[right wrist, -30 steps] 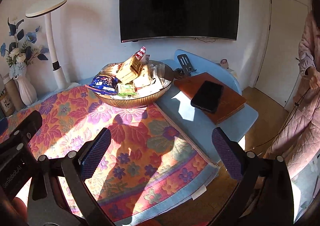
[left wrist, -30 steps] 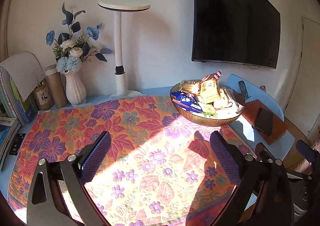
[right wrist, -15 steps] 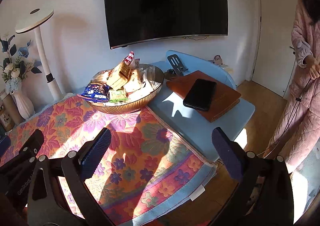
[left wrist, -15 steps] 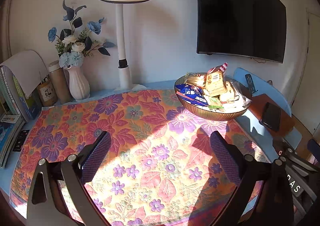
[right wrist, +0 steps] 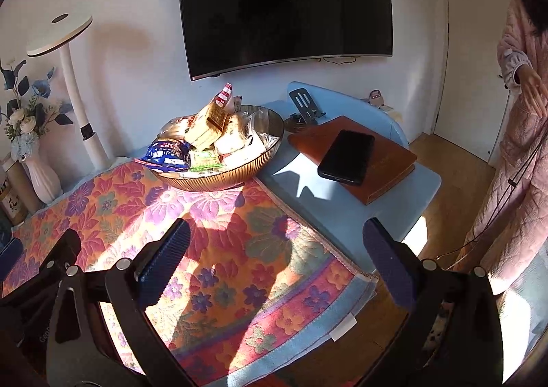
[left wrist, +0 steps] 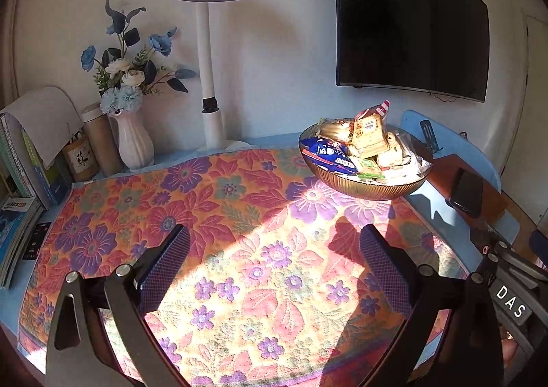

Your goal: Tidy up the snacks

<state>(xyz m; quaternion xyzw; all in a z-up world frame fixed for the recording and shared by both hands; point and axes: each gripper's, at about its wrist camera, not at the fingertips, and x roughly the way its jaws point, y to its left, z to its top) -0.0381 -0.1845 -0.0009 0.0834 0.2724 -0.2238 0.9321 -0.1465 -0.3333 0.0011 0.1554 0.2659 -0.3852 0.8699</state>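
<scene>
Right now, through the left wrist camera, my left hand-held gripper (left wrist: 274, 267) hangs over the flowered quilted cloth (left wrist: 212, 232) with its jaws spread wide and nothing between them. The snacks sit heaped in a ribbed amber glass bowl (left wrist: 366, 190) at the far right part of the tabletop, on the cloth's far right corner. A glossy blue crinkly packet (left wrist: 330, 155) droops over the bowl's near rim, and a tall tan wrapped stack of crackers with a red-and-white striped end (left wrist: 370, 136) stands up in the middle.

I judge all of these light, soft-walled and slippery, and the crackers brittle. A gentle pinch on a crimped seam or across a packet's flat faces should hold best. The bowl itself looks heavy and breakable.

Through the right wrist camera, my right hand-held gripper (right wrist: 274, 260) is likewise spread wide and empty, above the cloth's right edge. The bowl (right wrist: 219, 181) lies ahead, the blue packet (right wrist: 167, 154) overhanging its left rim, and a small green sachet (right wrist: 203, 159) beside it. Whether this pile is already sorted or awaits sorting, I cannot tell.
</scene>
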